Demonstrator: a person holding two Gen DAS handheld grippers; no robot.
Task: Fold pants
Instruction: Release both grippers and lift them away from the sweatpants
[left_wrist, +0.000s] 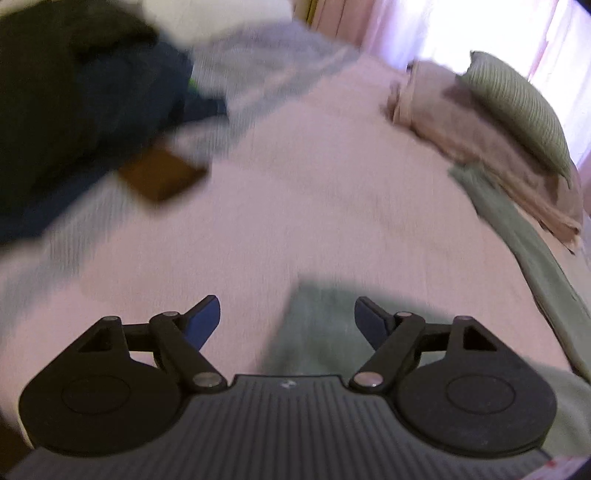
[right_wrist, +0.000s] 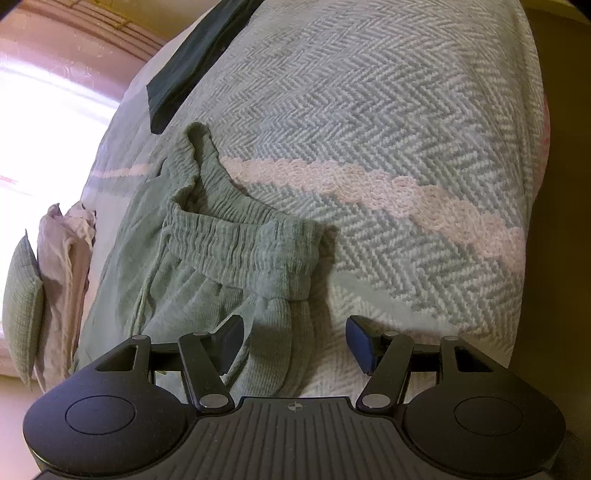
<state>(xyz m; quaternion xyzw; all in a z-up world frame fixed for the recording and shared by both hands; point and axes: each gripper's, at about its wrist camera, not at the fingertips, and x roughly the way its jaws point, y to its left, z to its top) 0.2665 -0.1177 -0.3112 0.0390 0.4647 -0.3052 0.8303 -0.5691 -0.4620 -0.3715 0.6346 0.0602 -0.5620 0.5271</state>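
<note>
Sage green pants lie on a bed, their gathered elastic waistband facing up in the right wrist view. My right gripper hovers open just over the waist corner, with the green cloth lying loose between its blue pads and not pinched. In the blurred left wrist view a folded part of the same green pants lies below my left gripper, and a leg runs along the right side. That gripper is open and holds nothing.
The bed carries a herringbone blanket with a pink band and a pink sheet. A dark folded garment lies farther off. Dark clothes, a brown object, a beige cloth pile and a striped green cushion ring the sheet.
</note>
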